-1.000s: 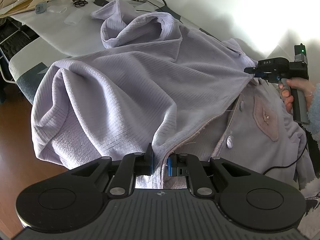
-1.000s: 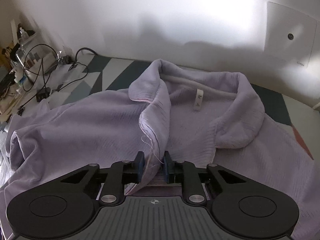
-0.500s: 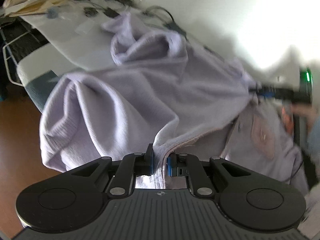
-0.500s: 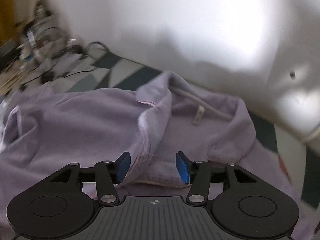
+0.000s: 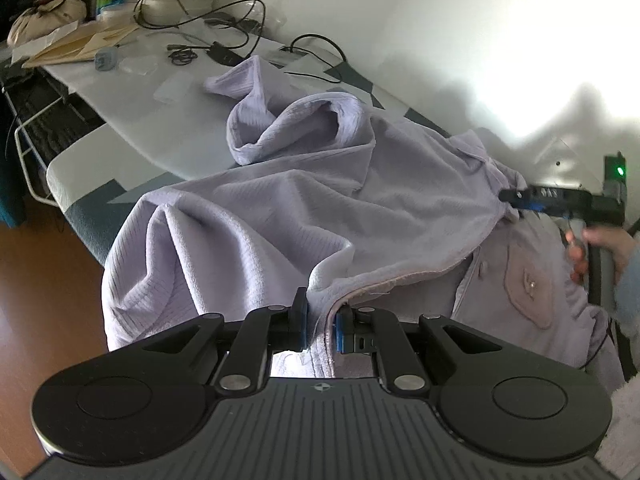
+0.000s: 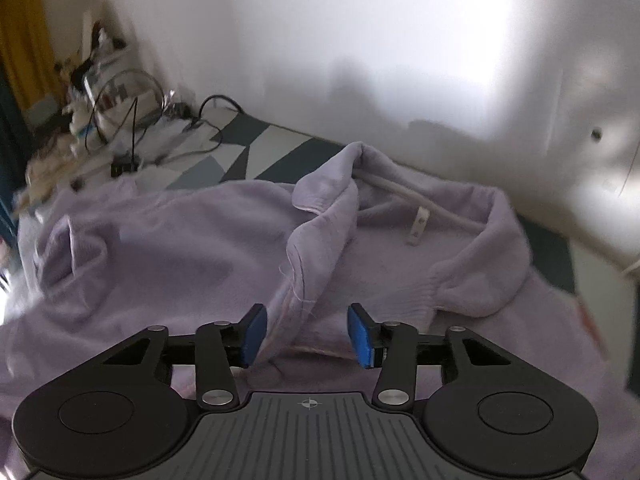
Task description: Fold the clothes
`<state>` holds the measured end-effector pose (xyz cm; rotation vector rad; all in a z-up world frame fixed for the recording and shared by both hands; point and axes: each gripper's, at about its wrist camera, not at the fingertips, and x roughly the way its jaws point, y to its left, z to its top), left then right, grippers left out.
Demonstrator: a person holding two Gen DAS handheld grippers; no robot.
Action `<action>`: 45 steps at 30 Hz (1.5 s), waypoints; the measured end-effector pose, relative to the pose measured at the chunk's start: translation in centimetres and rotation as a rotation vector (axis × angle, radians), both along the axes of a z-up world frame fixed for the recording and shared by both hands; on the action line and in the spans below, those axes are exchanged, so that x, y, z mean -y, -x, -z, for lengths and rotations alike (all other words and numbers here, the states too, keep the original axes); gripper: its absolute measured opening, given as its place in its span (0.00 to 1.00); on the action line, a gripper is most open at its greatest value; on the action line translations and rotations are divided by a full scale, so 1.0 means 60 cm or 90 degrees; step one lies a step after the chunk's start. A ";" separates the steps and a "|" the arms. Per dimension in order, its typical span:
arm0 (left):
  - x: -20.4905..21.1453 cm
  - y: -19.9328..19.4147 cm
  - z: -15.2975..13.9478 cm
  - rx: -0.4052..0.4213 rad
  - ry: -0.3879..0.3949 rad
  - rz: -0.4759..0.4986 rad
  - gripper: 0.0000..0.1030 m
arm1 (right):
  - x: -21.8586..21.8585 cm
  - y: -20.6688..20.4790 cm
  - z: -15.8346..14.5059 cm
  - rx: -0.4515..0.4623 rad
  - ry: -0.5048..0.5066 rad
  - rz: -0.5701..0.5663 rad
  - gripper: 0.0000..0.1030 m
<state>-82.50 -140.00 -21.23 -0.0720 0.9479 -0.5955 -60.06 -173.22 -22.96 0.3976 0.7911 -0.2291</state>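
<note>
A: Why is the lilac cardigan (image 5: 288,208) bunched across the ironing board (image 5: 132,120)?

B: The left gripper (image 5: 322,322) pinches its front edge at six o'clock, I judge to carry the panel over; the right gripper (image 6: 306,330), level, stands wide apart, astride the placket below the collar (image 6: 480,240) at one o'clock.

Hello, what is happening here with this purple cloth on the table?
A person is folding a lilac garment spread over a patterned table, holding a claw in each hand. The left claw is shut on the garment's front edge. The right claw is open, with the fabric near the collar lying loose between its fingers, so only the left one grips now.
</note>
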 end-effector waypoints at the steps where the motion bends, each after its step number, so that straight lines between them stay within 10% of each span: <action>1: 0.002 -0.001 -0.004 0.005 -0.004 0.008 0.12 | 0.007 -0.007 0.003 0.002 -0.020 0.007 0.24; 12: 0.048 0.035 -0.075 0.044 -0.052 0.283 0.11 | 0.043 -0.029 -0.044 0.068 -0.060 0.019 0.09; 19: 0.098 0.088 0.002 -0.024 -0.138 0.413 0.11 | 0.061 0.006 -0.012 0.029 -0.048 0.050 0.09; 25: 0.109 0.065 0.080 -0.203 -0.103 0.376 0.13 | 0.035 0.017 0.025 -0.012 0.026 0.062 0.10; 28: 0.103 0.039 0.090 -0.275 -0.066 0.304 0.19 | 0.012 0.022 0.029 -0.017 0.074 0.081 0.32; 33: 0.093 0.029 0.049 -0.229 -0.056 0.250 0.59 | -0.024 0.041 0.025 -0.007 0.106 0.090 0.61; 45: 0.100 0.024 -0.007 -0.143 -0.066 0.225 0.76 | -0.100 0.074 0.015 -0.026 0.044 0.075 0.92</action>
